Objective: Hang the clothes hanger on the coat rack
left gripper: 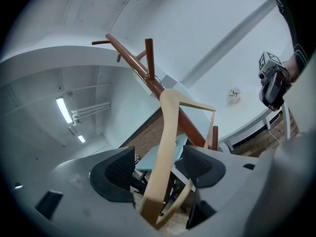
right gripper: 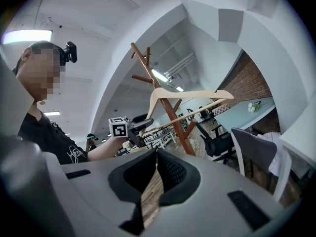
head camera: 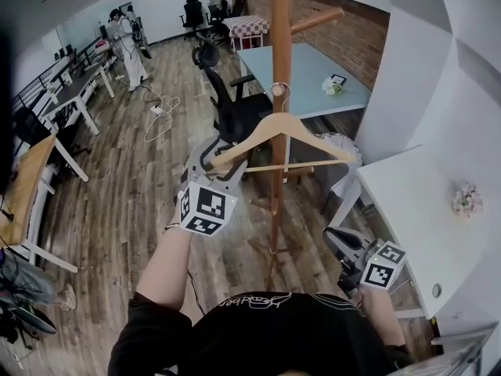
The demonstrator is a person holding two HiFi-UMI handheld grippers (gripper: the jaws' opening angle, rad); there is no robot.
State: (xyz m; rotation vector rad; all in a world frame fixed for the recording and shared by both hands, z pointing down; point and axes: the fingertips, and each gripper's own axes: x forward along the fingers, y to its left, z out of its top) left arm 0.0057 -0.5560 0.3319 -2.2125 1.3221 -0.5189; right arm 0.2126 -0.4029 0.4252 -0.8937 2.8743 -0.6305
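A pale wooden clothes hanger [head camera: 283, 131] hangs level beside the brown coat rack pole [head camera: 280, 45], its metal hook [head camera: 278, 92] against the pole under a peg. My left gripper [head camera: 217, 160] is at the hanger's left end. In the left gripper view its jaws stand open, and the hanger arm [left gripper: 167, 132] runs between the pads [left gripper: 112, 174] with a gap on each side. My right gripper [head camera: 344, 245] is low at the right, away from hanger and rack. Its pads [right gripper: 170, 169] meet with nothing between them.
A black office chair [head camera: 235, 108] and a light blue table [head camera: 313, 69] stand behind the rack. A white desk [head camera: 423, 202] is at the right, wooden desks [head camera: 31, 178] at the left. A person [head camera: 129, 45] stands far back.
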